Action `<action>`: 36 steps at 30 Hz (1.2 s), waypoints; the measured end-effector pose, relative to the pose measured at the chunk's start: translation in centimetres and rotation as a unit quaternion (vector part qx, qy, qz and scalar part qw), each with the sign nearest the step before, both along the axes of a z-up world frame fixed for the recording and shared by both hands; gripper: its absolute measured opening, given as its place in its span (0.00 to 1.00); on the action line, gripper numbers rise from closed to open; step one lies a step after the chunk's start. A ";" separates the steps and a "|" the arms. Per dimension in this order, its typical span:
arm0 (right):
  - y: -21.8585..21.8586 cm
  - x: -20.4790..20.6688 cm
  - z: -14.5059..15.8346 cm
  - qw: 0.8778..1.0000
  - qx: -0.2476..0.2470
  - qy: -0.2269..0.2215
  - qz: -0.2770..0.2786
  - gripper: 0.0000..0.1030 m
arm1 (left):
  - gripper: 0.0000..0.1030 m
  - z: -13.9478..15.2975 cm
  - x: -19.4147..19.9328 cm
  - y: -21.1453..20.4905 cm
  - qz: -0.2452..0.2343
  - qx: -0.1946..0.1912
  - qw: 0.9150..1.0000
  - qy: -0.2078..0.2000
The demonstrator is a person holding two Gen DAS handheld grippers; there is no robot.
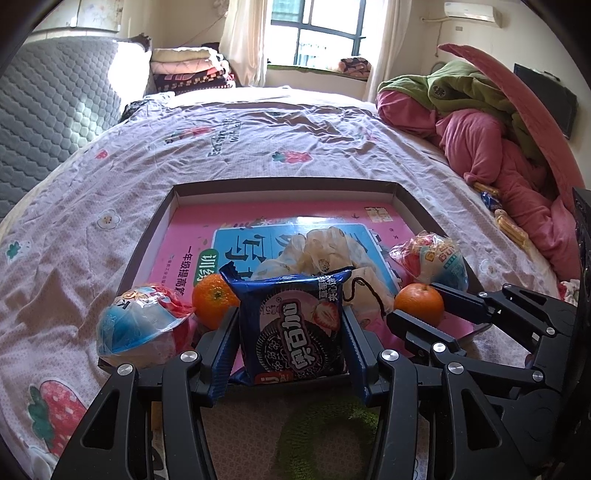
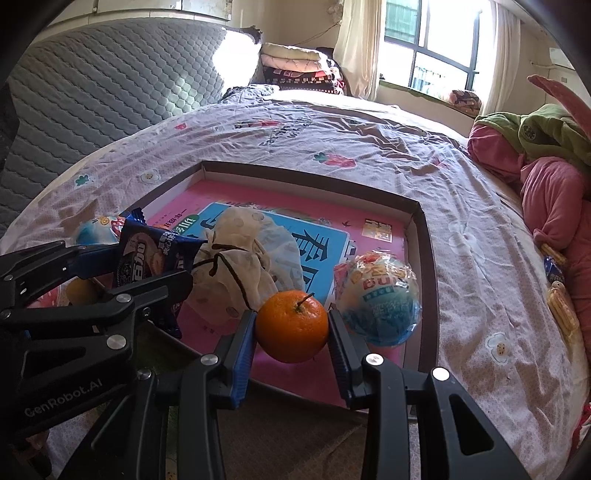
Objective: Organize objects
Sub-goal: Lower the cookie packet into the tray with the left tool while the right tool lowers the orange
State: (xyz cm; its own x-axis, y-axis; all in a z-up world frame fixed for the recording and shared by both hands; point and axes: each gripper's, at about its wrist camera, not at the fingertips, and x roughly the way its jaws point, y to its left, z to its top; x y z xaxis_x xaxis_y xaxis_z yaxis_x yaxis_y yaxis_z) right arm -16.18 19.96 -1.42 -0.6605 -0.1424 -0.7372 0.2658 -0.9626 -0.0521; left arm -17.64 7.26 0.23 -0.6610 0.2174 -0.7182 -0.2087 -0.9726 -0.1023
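Pink tray floor: a shallow box tray (image 1: 168, 206) with dark walls lies on the bed (image 1: 258, 140); a pink and blue printed sheet covers its bottom.
Left gripper: the left gripper (image 1: 290, 328) pinches a blue cookie packet (image 1: 295, 325) by its two side edges; the blue-padded fingers (image 1: 225, 339) press on it, and the packet stands upright at the tray's near edge.
Right gripper: the right gripper (image 2: 291, 328) pinches an orange (image 2: 291, 325), stem up, between its fingers (image 2: 242, 347), over the tray's near right part.
Second orange: another orange (image 1: 212, 299) sits just left of the packet, at the tray's near left wall.
Cloth pouch: a pale drawstring pouch (image 2: 243, 258) with a dark cord lies crumpled in the middle of the tray, behind the packet.
Right ball snack: a round wrapped snack (image 2: 380, 295), blue, red and white, rests in the tray just right of the held orange, near the right wall.
Left ball snack: a like wrapped snack (image 1: 140, 321) sits at the tray's near left corner; I cannot tell whether it is in the tray or on the bed.
Bed: flowered sheet; a heap of pink and green bedding (image 1: 480, 122) lies on the right side, well apart from the tray.
Beyond: a grey quilted headboard (image 2: 103, 81) on the left, a window (image 1: 321, 29) behind.
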 end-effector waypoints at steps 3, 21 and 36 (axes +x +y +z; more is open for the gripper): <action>0.0 0.1 0.0 1.000 0.001 0.000 0.000 0.37 | 0.52 -0.2 -0.2 -0.2 0.001 0.010 1.000 -0.010; 0.7 0.6 0.4 1.000 -0.011 -0.003 0.000 0.37 | 0.52 -0.7 0.1 0.0 -0.006 -0.004 1.000 -0.018; 1.0 1.1 0.8 1.000 -0.013 -0.005 -0.001 0.37 | 0.52 -0.4 0.8 0.1 -0.012 -0.015 1.000 -0.012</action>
